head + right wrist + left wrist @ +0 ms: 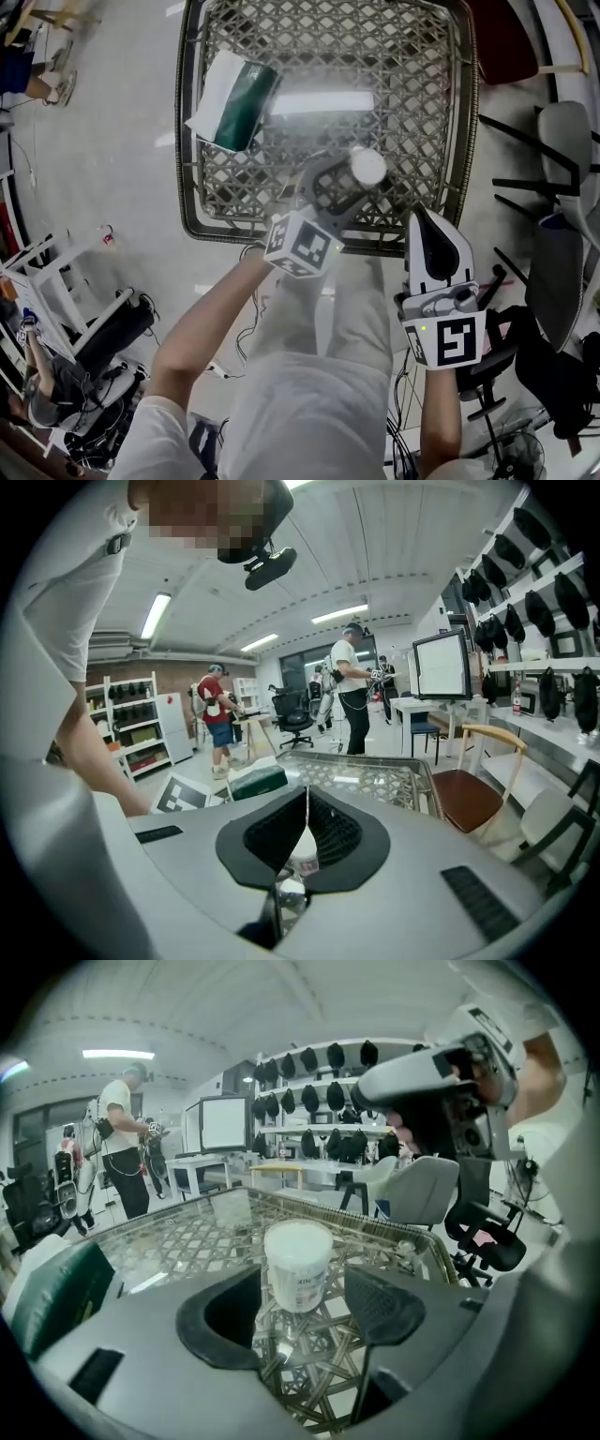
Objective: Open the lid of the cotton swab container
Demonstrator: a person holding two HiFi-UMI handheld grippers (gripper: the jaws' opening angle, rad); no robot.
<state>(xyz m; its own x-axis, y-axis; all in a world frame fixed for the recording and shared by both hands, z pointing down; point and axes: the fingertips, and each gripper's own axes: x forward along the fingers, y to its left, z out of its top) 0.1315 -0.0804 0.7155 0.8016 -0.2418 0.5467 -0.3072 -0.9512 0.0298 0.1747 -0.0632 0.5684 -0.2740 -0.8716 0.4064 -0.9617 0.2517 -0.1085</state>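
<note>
From the head view, the person is holding the left gripper out over a glass-topped wicker table. Its jaws are standing wide apart. The cotton swab container is standing upright on the table, near the front edge, right at those jaws. The right gripper is hanging just off the front edge, well apart from the container. A green and white pack is lying farther back on the left.

In the left gripper view, the left gripper is reaching around the container. The little tub is sitting between the two open pads, but they are not touching it. Its white lid is still on top.

In the right gripper view, the right gripper is pinching its jaws tight together, with nothing in them. A bit of white is peeking out just under them, likely the container.

So I think the job is only starting. The tub is not being held yet. Grabbing it and getting the lid off are both left to do.
</note>
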